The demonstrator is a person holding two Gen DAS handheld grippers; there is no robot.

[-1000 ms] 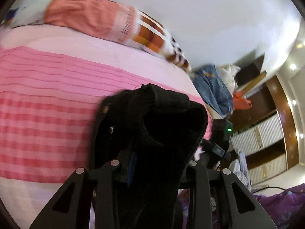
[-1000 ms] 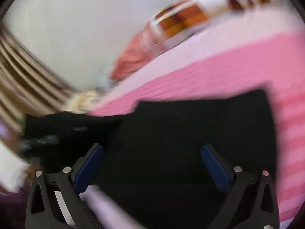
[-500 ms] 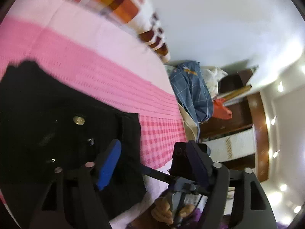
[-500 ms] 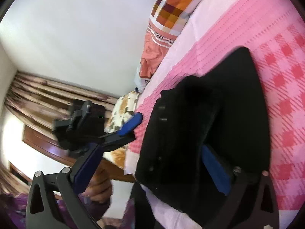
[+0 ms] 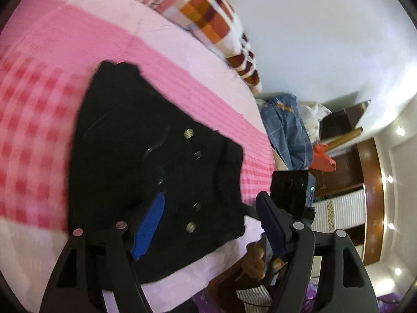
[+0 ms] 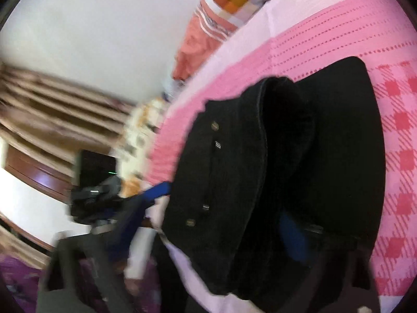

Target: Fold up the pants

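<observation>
Black pants [image 5: 156,156] with metal buttons lie folded on the pink checked bedspread [image 5: 34,130], near the bed's front edge. My left gripper [image 5: 208,224] hovers open over their near edge; its blue pad [image 5: 148,227] is above the cloth and grips nothing. In the blurred right wrist view the pants [image 6: 234,169] bulge up in a thick fold between the jaws of my right gripper [image 6: 208,234]. Those jaws are closing. The right pad [image 6: 292,237] is half hidden under the cloth, and the left finger still stands clear of it. A hand [image 5: 258,260] holds the right gripper.
Checked orange pillows [image 5: 213,18] lie at the head of the bed. A pile of blue clothes [image 5: 286,130] and wooden cabinets [image 5: 346,172] stand past the bed's right side. Brown curtains [image 6: 52,109] hang on the other side. The white sheet edge [image 5: 182,284] drops off close by.
My left gripper let go of the bunched pants, opened and moved down; the pants now lie folded on the bed. My right gripper's jaws have narrowed around the pants' near fold.
</observation>
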